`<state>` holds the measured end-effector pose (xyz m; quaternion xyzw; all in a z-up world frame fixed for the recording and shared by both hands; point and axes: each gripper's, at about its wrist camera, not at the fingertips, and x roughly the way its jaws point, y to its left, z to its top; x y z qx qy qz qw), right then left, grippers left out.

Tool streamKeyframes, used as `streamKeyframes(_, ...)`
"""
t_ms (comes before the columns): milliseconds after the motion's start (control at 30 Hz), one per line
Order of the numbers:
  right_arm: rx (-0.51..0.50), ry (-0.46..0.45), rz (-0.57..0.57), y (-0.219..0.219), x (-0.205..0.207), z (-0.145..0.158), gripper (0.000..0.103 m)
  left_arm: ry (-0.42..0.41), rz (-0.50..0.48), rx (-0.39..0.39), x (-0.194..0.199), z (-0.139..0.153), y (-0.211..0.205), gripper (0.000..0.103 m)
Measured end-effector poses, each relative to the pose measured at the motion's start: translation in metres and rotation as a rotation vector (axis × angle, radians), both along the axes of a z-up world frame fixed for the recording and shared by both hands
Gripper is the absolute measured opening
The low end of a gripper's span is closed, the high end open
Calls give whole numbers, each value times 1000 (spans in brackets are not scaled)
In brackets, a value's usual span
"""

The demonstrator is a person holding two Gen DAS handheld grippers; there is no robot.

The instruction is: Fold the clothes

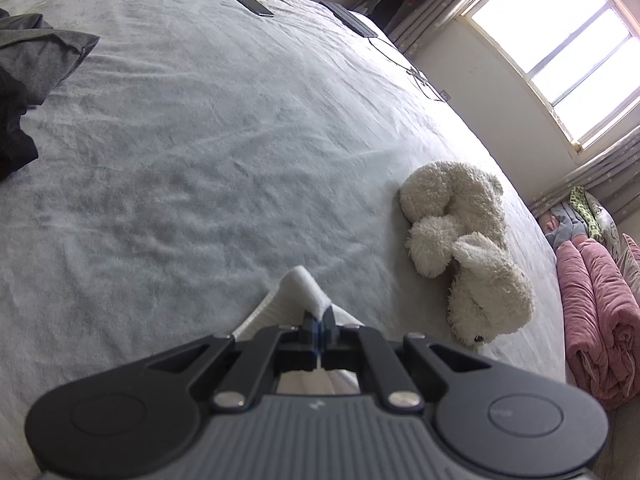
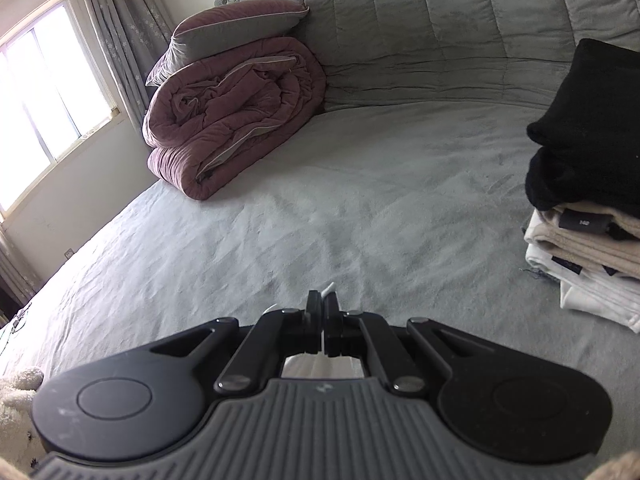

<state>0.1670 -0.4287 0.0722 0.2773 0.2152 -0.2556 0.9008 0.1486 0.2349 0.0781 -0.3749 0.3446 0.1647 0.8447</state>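
Both grippers are clamped on one white garment [image 1: 306,286]: the left gripper [image 1: 319,320] pinches a folded ridge of it between its closed fingers, and the right gripper [image 2: 323,312] has only a thin white edge [image 2: 329,289] poking out past its fingertips. Most of the cloth hangs below the tools and is hidden by their black bodies — its shape and kind cannot be made out. Each tool points forward and downward over the grey bed [image 1: 200,140]. To the right in the left wrist view lies a white plush toy [image 1: 464,248]; dark clothes [image 1: 28,80] are cut off at the left edge. In the right wrist view a stack of folded clothes [image 2: 592,208] sits at the right edge — partly cropped — and a rolled pink quilt [image 2: 236,120] lies far left by the headboard [image 2: 440,20].
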Motion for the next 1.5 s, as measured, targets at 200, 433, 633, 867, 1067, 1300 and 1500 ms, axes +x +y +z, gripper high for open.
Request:
streamKeyframes(200,7,18,4,-4,28,-3,1,17,27,-21,11,-5,8,1)
streamKeyframes(433,26,63,31,0,64,-4,1,46,6,20,30,-10,3,1)
streamKeyframes(633,25,117,34,1,81,-11,1,62,-1,43,44,-13,7,1)
streamKeyframes(867,19,173,29,-1,97,-22,1,91,-22,83,60,-21,6,1)
streamKeyframes(1067,-14,197,43,5,110,-27,1,92,-44,99,70,-23,6,1)
streamKeyframes(1300,-18,227,44,6,124,-30,1,119,-72,98,79,-36,9,2)
streamKeyframes(1500,37,224,19,3,127,-38,1,74,-71,75,75,-32,13,7)
